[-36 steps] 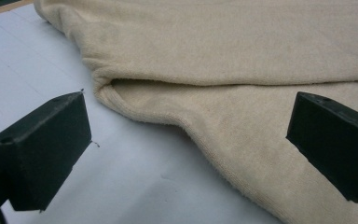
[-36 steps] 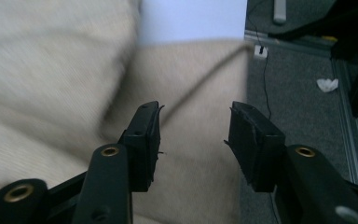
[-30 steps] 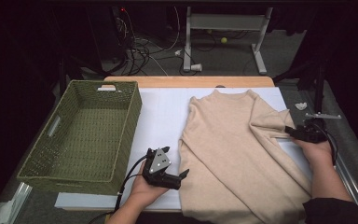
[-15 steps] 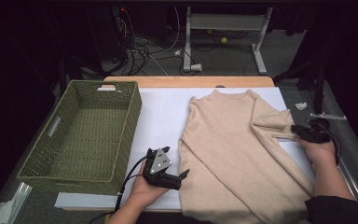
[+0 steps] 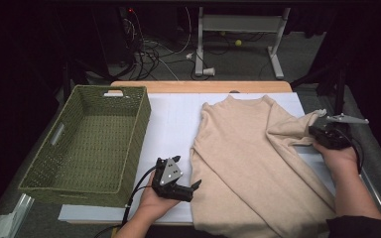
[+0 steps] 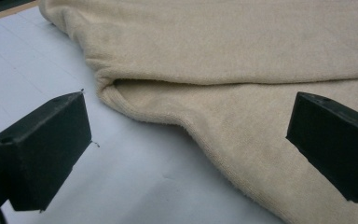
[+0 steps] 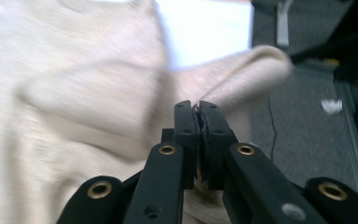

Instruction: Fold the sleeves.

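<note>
Sweater [image 5: 248, 163] beside the basket [image 5: 87, 148]: my right fingers [image 7: 199, 122] have just clamped its sleeve [image 5: 297, 128]; my left fingers [image 5: 186, 173] gape empty at its edge.

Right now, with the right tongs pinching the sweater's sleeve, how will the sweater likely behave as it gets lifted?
Probably floppy: the sleeve already bends and drapes from the right tongs, which are shut on it. The sweater body will likely trail and drag across the white table cover rather than rise whole. Its soft knit looks unlikely to slip.

We see a beige sweater [image 5: 250, 158] spread flat on the white sheet, its right sleeve [image 5: 297, 126] lifted and pinched.
</note>
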The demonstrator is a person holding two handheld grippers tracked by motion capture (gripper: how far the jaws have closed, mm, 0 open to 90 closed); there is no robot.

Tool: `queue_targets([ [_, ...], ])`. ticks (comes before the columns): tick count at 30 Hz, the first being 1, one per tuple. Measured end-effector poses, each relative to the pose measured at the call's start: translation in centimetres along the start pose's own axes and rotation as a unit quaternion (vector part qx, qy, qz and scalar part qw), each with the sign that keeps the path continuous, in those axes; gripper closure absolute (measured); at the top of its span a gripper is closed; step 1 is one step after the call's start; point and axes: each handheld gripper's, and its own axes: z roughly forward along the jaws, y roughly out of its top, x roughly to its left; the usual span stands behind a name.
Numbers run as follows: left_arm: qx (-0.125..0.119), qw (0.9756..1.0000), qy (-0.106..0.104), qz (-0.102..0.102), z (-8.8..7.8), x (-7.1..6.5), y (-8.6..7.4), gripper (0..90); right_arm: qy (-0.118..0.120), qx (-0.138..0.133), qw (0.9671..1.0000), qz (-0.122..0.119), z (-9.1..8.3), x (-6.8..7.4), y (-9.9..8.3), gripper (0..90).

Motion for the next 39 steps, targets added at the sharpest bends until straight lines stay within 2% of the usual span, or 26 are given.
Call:
queue_targets([
  [4,0.002,1.0000,-0.003,-0.002,0.0,0.1,0.0,0.0,0.014,-0.017,0.9989,-0.041,-0.3,2.8,1.6,88.1],
  [10,0.003,1.0000,-0.005,0.000,0.1,0.1,0.0,0.0,0.048,-0.031,0.9952,-0.080,0.3,6.3,3.0,88.0],
  [16,0.003,1.0000,-0.006,0.001,0.1,0.1,0.0,0.0,0.079,-0.027,0.9884,-0.127,1.6,10.0,3.5,88.0],
  [19,0.003,1.0000,-0.007,0.001,0.1,0.1,0.0,0.0,0.106,-0.024,0.9846,-0.137,2.3,11.8,3.3,88.0],
  [21,0.003,1.0000,-0.006,0.001,0.1,0.0,0.0,0.0,0.114,-0.023,0.9833,-0.140,2.5,12.4,3.2,88.0],
  [24,0.003,1.0000,-0.004,0.002,0.1,0.0,0.0,0.0,0.152,-0.023,0.9764,-0.151,3.0,14.0,2.7,88.0],
  [27,0.004,1.0000,-0.004,0.001,0.1,0.0,0.0,0.0,0.156,-0.016,0.9720,-0.175,3.1,15.2,2.2,86.9],
  [31,0.004,1.0000,-0.003,0.001,0.1,0.0,0.0,0.0,0.158,-0.020,0.9738,-0.162,2.4,14.5,2.4,71.4],
  [35,0.002,1.0000,-0.003,-0.001,0.0,0.0,0.0,0.0,0.133,-0.038,0.9803,-0.141,0.6,12.4,3.3,59.6],
  [39,0.002,1.0000,-0.003,0.000,0.0,0.0,0.0,0.0,0.085,-0.045,0.9887,-0.115,-1.0,9.4,3.5,53.4],
])
